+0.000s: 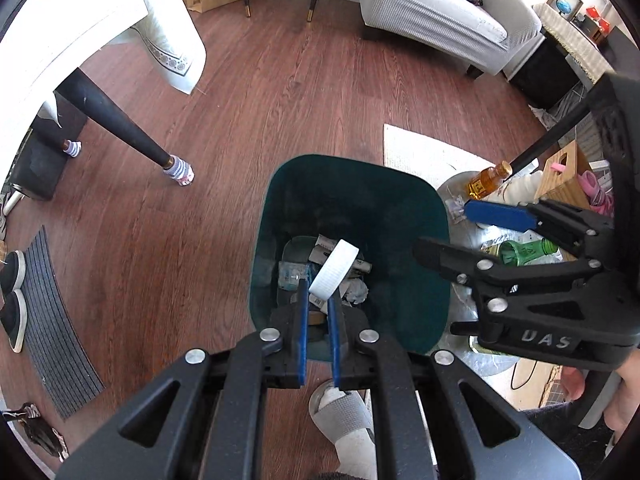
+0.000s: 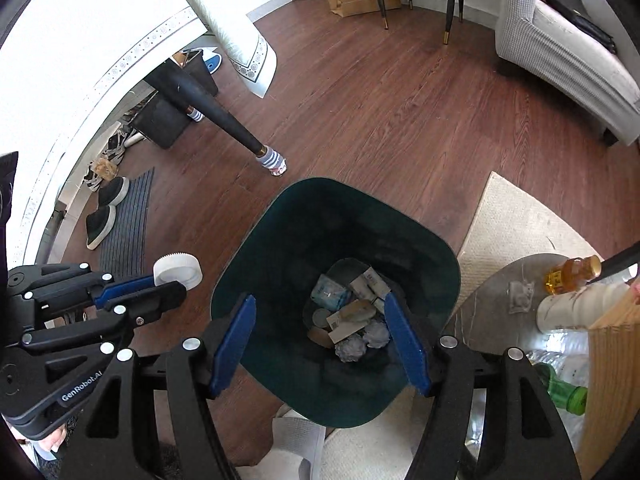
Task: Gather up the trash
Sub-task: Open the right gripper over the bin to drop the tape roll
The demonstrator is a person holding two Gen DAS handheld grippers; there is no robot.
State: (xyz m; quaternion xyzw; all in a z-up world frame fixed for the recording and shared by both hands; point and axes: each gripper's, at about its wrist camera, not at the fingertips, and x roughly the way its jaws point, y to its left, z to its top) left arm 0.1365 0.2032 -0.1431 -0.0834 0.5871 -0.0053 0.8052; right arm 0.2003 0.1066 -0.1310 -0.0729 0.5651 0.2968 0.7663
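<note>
A dark green bin stands on the wood floor below both grippers, with crumpled paper, wrappers and small cartons lying at its bottom. My left gripper is shut on a white ridged cap, held above the bin's near edge. In the right wrist view that left gripper and the cap hang just left of the bin. My right gripper stands open over the bin's mouth with nothing between its blue pads. The right gripper also shows in the left wrist view, at the bin's right rim.
A round grey side table right of the bin carries an amber bottle, a green bottle, a white container and a wooden box. A cream rug, a dark table leg, a slippered foot and a sofa surround it.
</note>
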